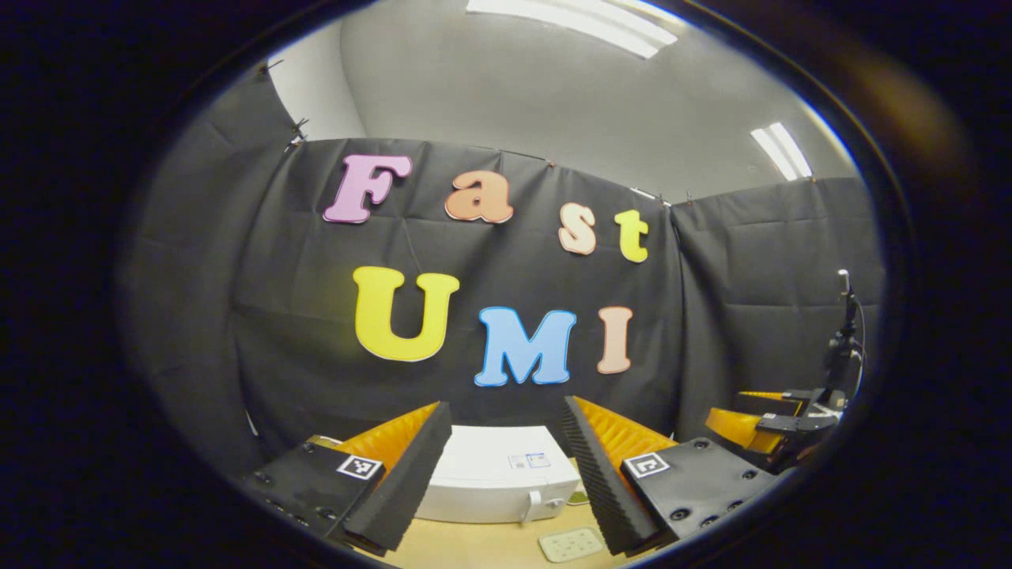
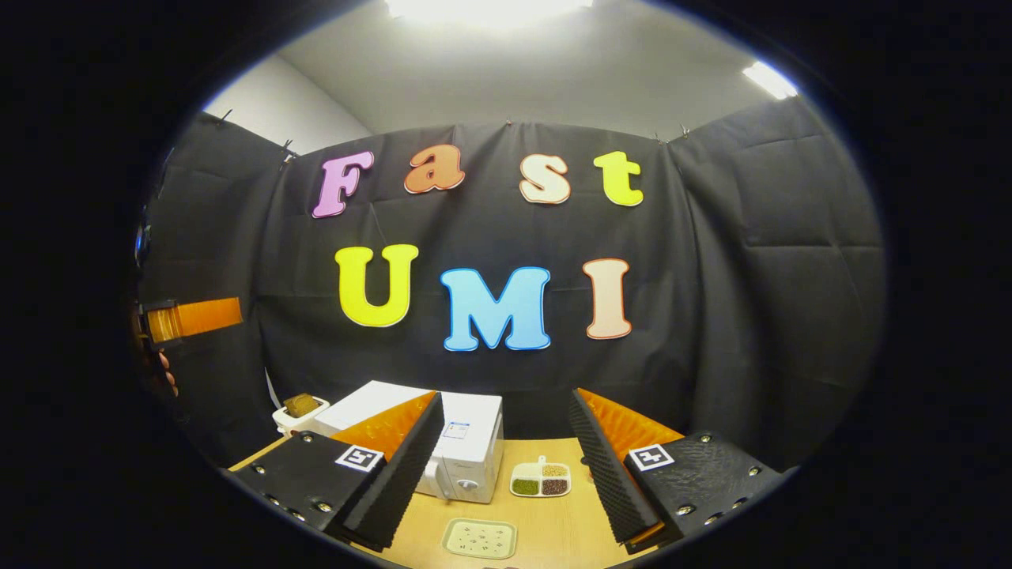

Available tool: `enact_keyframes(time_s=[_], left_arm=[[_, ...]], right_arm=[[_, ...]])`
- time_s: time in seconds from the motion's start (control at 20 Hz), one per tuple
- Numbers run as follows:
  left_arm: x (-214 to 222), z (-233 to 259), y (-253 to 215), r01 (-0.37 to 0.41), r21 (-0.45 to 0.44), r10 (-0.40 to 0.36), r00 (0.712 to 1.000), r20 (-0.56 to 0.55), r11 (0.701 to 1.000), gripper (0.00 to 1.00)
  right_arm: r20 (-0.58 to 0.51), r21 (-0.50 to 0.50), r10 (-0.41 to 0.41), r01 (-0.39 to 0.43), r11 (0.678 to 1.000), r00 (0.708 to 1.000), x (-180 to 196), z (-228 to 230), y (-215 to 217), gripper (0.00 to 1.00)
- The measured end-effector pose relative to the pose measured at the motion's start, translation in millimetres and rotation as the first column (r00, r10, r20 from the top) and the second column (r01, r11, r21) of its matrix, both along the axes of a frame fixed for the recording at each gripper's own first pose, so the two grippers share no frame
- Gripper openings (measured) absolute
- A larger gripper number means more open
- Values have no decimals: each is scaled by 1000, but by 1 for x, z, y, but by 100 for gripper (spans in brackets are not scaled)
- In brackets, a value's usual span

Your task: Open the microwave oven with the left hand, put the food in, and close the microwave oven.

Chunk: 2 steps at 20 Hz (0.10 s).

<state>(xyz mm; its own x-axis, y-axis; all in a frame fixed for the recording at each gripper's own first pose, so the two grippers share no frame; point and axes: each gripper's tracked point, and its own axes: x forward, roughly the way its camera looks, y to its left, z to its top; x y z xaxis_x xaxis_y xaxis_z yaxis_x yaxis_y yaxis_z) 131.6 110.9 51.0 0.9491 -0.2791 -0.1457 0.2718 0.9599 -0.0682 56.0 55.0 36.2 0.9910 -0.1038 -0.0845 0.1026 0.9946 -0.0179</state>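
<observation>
White box-shaped microwave oven (image 1: 498,474) stands door shut on the wooden worktop (image 2: 553,529), ahead between the left gripper (image 1: 506,466) fingers; right gripper (image 2: 506,466) likewise spread, empty. Divided food dish (image 2: 541,480) outside. Fits before opening or after closing.

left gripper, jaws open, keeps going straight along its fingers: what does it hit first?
Most likely the white microwave oven, which sits centred between the open fingers of the left gripper on the wooden table. Depth is unclear; if the line runs higher, it would pass over the top to the black cloth wall.
</observation>
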Motion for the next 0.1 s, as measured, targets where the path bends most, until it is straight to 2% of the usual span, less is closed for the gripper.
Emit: enact_keyframes(time_s=[0.1], left_arm=[[-8,7,-13,16,-27,-16,1000,17,1000,95]], right_arm=[[-11,13,13,-12,1000,1000,2,-5,5,97]])
